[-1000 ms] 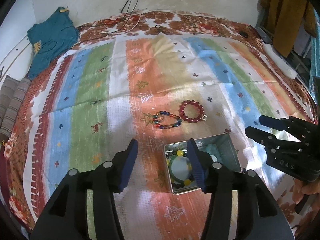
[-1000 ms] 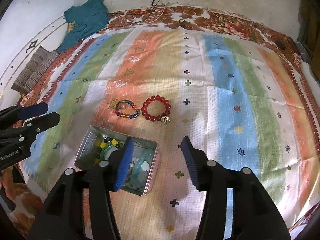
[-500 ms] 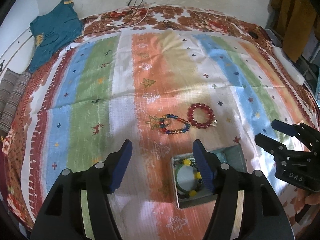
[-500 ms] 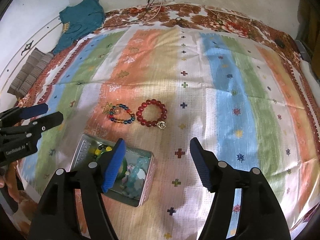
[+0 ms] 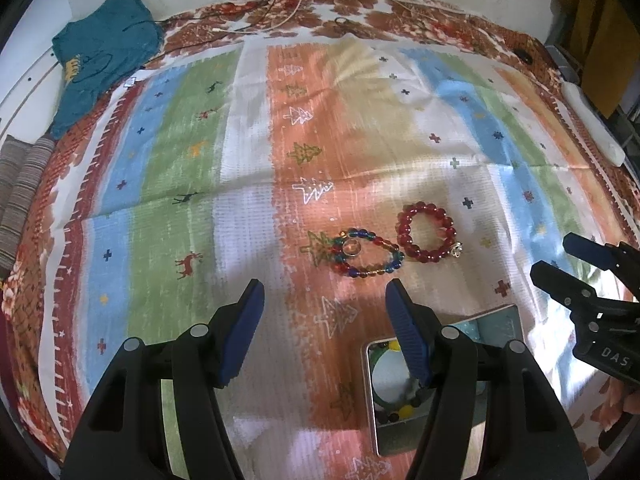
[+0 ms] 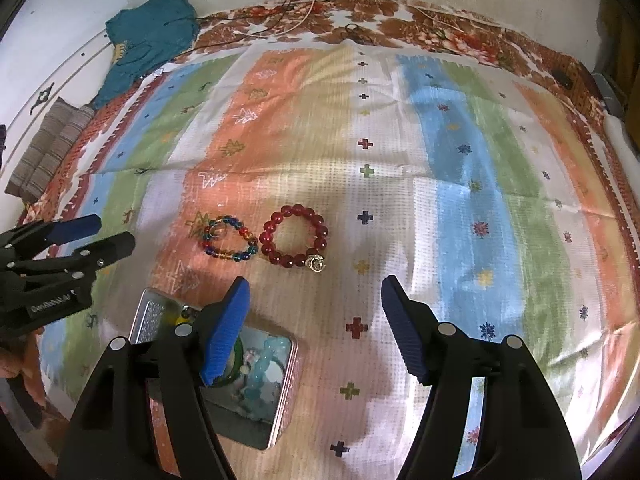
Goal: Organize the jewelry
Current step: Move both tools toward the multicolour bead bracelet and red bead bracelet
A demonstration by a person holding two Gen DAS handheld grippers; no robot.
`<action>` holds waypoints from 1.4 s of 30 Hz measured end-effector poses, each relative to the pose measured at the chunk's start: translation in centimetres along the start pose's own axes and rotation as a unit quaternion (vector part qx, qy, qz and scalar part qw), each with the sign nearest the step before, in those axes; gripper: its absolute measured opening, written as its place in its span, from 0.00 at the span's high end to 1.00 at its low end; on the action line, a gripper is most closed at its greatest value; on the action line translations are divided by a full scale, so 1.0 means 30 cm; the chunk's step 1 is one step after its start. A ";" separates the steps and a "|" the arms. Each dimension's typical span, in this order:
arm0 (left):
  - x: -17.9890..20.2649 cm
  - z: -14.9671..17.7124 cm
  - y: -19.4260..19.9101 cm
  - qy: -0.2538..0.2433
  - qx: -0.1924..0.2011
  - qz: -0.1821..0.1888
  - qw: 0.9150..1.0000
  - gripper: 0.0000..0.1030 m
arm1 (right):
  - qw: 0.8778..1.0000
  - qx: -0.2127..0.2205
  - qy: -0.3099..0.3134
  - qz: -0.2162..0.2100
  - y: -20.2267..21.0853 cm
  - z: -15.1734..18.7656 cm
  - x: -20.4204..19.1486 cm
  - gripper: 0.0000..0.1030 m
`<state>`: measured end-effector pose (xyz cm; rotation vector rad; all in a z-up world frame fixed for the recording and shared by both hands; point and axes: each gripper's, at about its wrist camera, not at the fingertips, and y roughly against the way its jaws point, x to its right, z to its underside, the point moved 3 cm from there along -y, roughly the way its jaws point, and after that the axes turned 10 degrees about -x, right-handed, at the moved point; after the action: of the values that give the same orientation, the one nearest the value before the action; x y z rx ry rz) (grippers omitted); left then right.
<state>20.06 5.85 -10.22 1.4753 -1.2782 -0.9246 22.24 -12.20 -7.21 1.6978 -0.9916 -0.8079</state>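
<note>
Both grippers, left (image 5: 324, 334) and right (image 6: 316, 330), have drawn back with fingers spread wide and empty, the red bead bracelet (image 6: 294, 235) and multicolored bead bracelet (image 6: 229, 238) now beyond their fingertips, the metal tin (image 6: 286, 392) beside them.

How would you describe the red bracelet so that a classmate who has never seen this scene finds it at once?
Start at the striped cloth over the bed and find the open tin near its front edge. Just beyond the tin, two bracelets lie side by side. The red bracelet is the right one: large beads all dark red, with one silver charm, unlike the multicoloured bracelet.

two loose bracelets (image 6: 230, 242) (image 6: 295, 235), one tin (image 6: 286, 396), two tools (image 5: 322, 312) (image 6: 316, 308)
</note>
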 end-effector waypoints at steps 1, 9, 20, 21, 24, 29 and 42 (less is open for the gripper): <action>0.001 -0.005 -0.008 0.000 -0.002 0.000 1.000 0.39 | 1.000 -0.002 -0.001 0.000 -0.008 -0.006 0.001 0.34; 0.002 -0.037 -0.096 -0.005 -0.026 -0.005 1.000 0.39 | 1.000 -0.016 -0.012 -0.004 -0.076 -0.047 0.024 0.34; 0.015 -0.067 -0.173 -0.013 -0.048 -0.005 0.999 0.39 | 0.999 -0.034 -0.016 0.002 -0.144 -0.087 0.053 0.34; 0.016 -0.069 -0.180 -0.014 -0.050 -0.004 0.999 0.39 | 0.999 -0.036 -0.015 0.003 -0.152 -0.090 0.054 0.34; 0.014 -0.074 -0.198 -0.016 -0.055 -0.009 0.998 0.39 | 0.999 -0.046 -0.013 0.007 -0.181 -0.096 0.053 0.34; 0.010 -0.085 -0.223 -0.016 -0.063 -0.004 0.998 0.41 | 0.999 -0.051 -0.006 0.012 -0.199 -0.107 0.041 0.34; 0.050 -0.108 -0.312 -0.045 -0.091 -0.014 0.995 0.41 | 0.997 -0.072 0.007 0.016 -0.283 -0.148 0.019 0.34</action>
<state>25.93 5.04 -18.30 1.3258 -1.2061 -1.1068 28.41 -9.23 -13.93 1.5593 -0.9272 -0.8244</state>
